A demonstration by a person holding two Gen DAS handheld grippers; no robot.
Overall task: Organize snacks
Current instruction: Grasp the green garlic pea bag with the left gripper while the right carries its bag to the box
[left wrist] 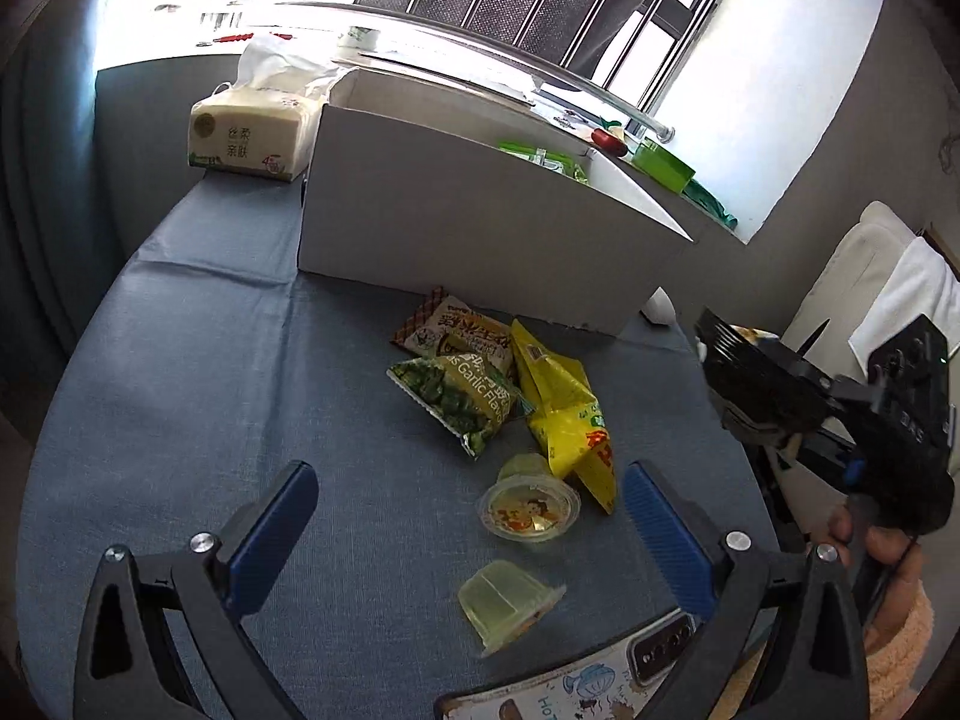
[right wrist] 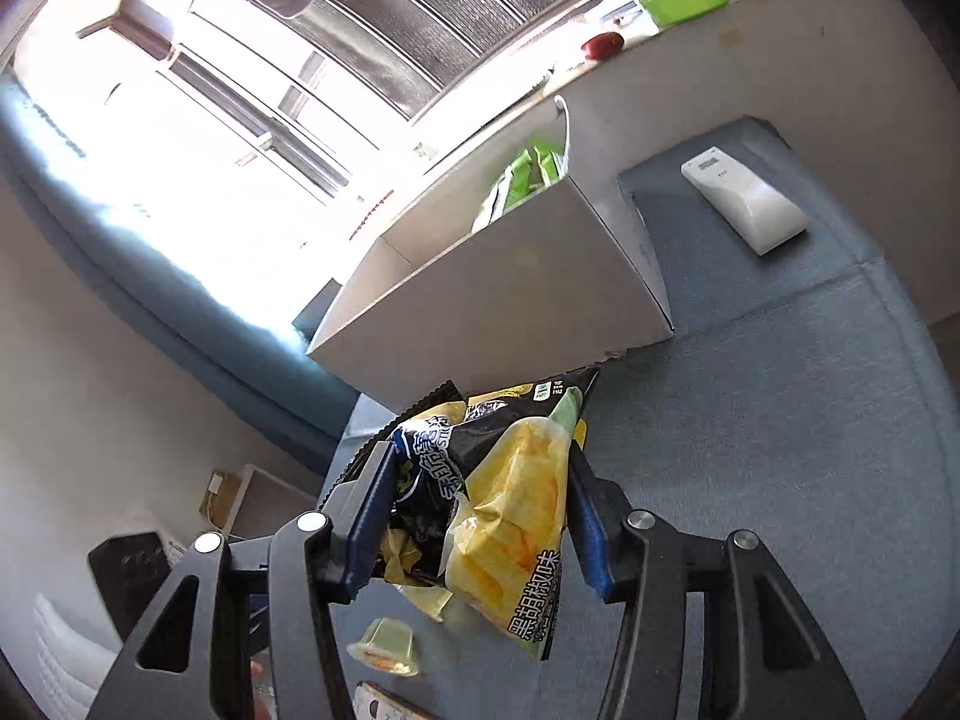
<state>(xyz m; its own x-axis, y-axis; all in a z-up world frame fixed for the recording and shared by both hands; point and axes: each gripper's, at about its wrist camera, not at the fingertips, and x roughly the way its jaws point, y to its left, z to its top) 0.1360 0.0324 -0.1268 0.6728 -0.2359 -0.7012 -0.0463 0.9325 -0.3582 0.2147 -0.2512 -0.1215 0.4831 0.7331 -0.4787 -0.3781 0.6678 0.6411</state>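
Observation:
My right gripper (right wrist: pixel 480 510) is shut on a black and yellow chip bag (right wrist: pixel 504 516), held above the blue tablecloth in front of the white box (right wrist: pixel 498 300). My left gripper (left wrist: pixel 471 516) is open and empty over the table. Between and ahead of its fingers lie two jelly cups (left wrist: pixel 531 507) (left wrist: pixel 504 603), a yellow packet (left wrist: pixel 567 414), a green pea packet (left wrist: pixel 462 399) and a brown packet (left wrist: pixel 456 330). The white box (left wrist: pixel 468 228) stands behind them with green packets (left wrist: pixel 540 157) inside. The right gripper's body (left wrist: pixel 840 414) shows at the right of the left wrist view.
A tissue pack (left wrist: pixel 252 132) sits left of the box. A white remote (right wrist: pixel 744 207) lies right of the box. A phone (left wrist: pixel 600 678) lies at the near table edge. A windowsill with a green container (left wrist: pixel 663 165) runs behind.

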